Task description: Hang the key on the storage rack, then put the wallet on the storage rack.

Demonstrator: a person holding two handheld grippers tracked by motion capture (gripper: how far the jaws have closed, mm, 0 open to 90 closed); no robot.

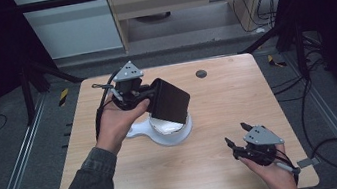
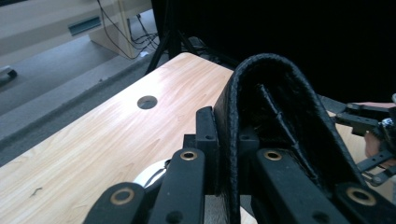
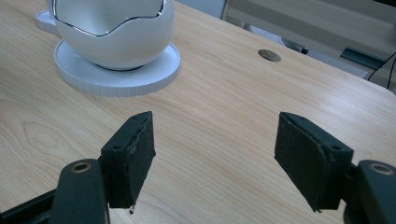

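Black leather of the pouch (image 1: 169, 103) is pinched by its wall between the closed jaws of the left gripper (image 1: 143, 94) and is held tilted just above the white egg-shaped bowl (image 1: 171, 127). Well apart to the right, low over the wooden table (image 1: 220, 117), the right gripper (image 1: 236, 135) is held open and empty.

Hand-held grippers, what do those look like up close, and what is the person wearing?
Each hand-held gripper, left and right, is a black frame with a grey three-cornered plate on top and a black cable trailing off. The right one's fingers are flat black blocks with rough pads and brass-ringed holes. The left arm wears a dark grey-green sleeve.
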